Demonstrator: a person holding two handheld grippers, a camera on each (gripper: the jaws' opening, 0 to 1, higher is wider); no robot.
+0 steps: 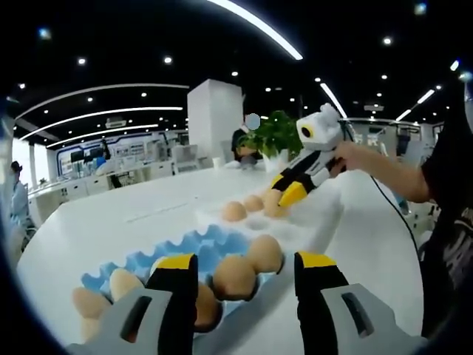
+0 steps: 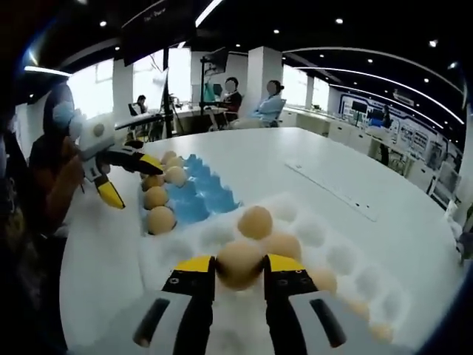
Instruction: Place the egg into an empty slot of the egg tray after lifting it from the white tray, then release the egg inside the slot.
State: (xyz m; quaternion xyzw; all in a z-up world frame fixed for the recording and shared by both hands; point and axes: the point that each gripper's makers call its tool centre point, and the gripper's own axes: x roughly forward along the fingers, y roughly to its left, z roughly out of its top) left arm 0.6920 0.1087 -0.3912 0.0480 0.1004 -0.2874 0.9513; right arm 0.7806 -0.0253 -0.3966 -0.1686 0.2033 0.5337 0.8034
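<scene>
My right gripper (image 2: 239, 272) is shut on a brown egg (image 2: 239, 262) that sits low over the white tray (image 2: 332, 248); whether the egg is off the tray, I cannot tell. Other eggs (image 2: 256, 221) lie in the white tray just beyond it. The blue egg tray (image 2: 203, 196) lies farther off, with several eggs (image 2: 160, 220) along its left side and bare slots on its right. My left gripper (image 1: 247, 268) stands open above the blue egg tray (image 1: 188, 248), holding nothing. The right gripper (image 1: 287, 194) comes into the left gripper view, at the eggs (image 1: 234, 211) in the white tray (image 1: 310, 222).
Both trays rest on a big round white table (image 2: 310, 166). A person's hand (image 1: 353, 155) holds the right gripper, and a cable (image 1: 388, 203) trails from it. People (image 2: 267, 100) sit at desks past the table. A green plant (image 1: 277, 133) and a white pillar (image 1: 214, 115) stand behind.
</scene>
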